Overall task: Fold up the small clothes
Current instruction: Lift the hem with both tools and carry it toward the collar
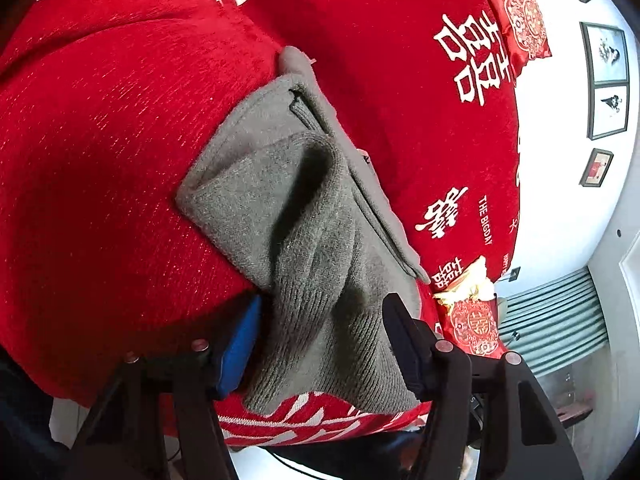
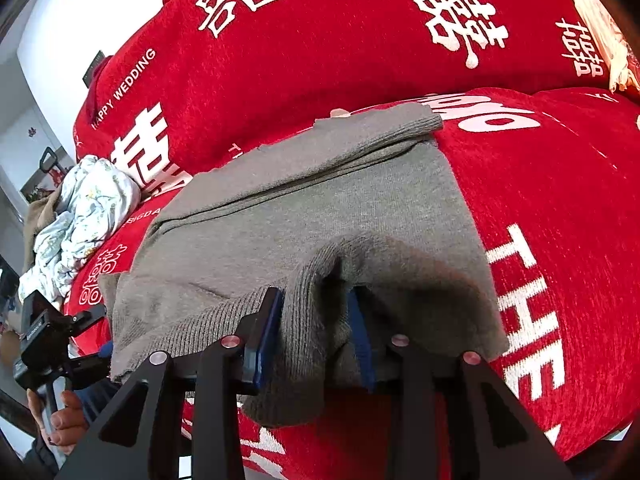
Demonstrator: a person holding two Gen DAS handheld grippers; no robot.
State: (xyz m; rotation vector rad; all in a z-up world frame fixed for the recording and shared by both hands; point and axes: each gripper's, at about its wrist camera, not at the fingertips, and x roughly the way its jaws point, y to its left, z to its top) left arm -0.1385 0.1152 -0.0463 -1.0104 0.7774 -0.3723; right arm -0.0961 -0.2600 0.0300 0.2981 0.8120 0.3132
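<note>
The grey knit sweater (image 1: 288, 208) lies partly folded on my red bedspread (image 1: 100, 140), the one with white characters woven in. On my left wrist feed, the left gripper (image 1: 320, 344) stands wide, and the ribbed hem of the sweater runs between its fingers. The blue-padded finger (image 1: 240, 344) sits at the hem's left edge; the black finger (image 1: 404, 344) rests on the fabric at the right. I cannot tell whether either pad presses the knit. Red cushions (image 1: 524, 16) and framed pictures (image 1: 606, 80) sit beyond the bed.

On my right wrist feed, the right gripper (image 2: 316, 332) is drawn narrow, its blue pads (image 2: 268, 332) pinching a raised ridge of the sweater (image 2: 320, 208) at the near hem. The rest lies flat on the bedspread (image 2: 560, 200). At the left I see a floral cloth bundle (image 2: 80, 216) and, lower, the person's hand (image 2: 60, 420) on the other gripper's handle.
</note>
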